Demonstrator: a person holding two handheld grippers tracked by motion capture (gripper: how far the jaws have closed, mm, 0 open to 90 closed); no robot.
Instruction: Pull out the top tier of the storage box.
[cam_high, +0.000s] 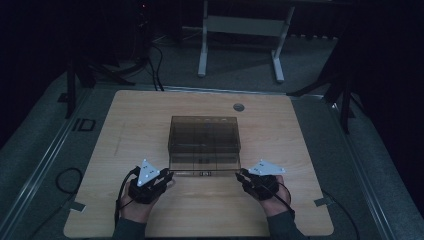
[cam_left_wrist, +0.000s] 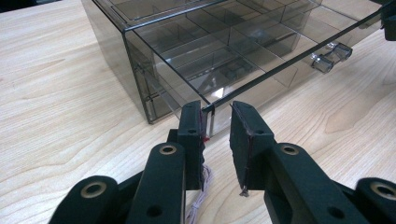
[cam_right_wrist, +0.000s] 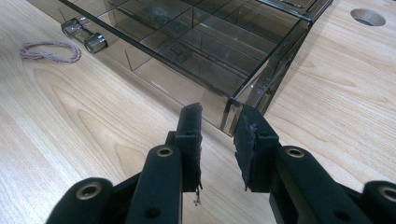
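A smoky clear plastic organizer box (cam_high: 204, 131) stands mid-table, its compartmented drawer (cam_left_wrist: 243, 51) pulled out toward me. The drawer's front plate carries a clear handle (cam_left_wrist: 330, 57) (cam_right_wrist: 84, 35). My left gripper (cam_high: 170, 176) (cam_left_wrist: 217, 109) is at the front plate's left corner; that corner sits between the jaws, a gap showing beside it. My right gripper (cam_high: 241, 175) (cam_right_wrist: 218, 112) straddles the right corner the same way, its pads apart. Both are open.
A small coil of pinkish twisted cord (cam_right_wrist: 50, 50) lies on the wooden table (cam_high: 150, 115) before the drawer, and a similar strand (cam_left_wrist: 198, 200) shows under my left gripper. A cable hole (cam_high: 238, 107) is behind the box. A desk frame (cam_high: 240, 30) stands on the floor beyond.
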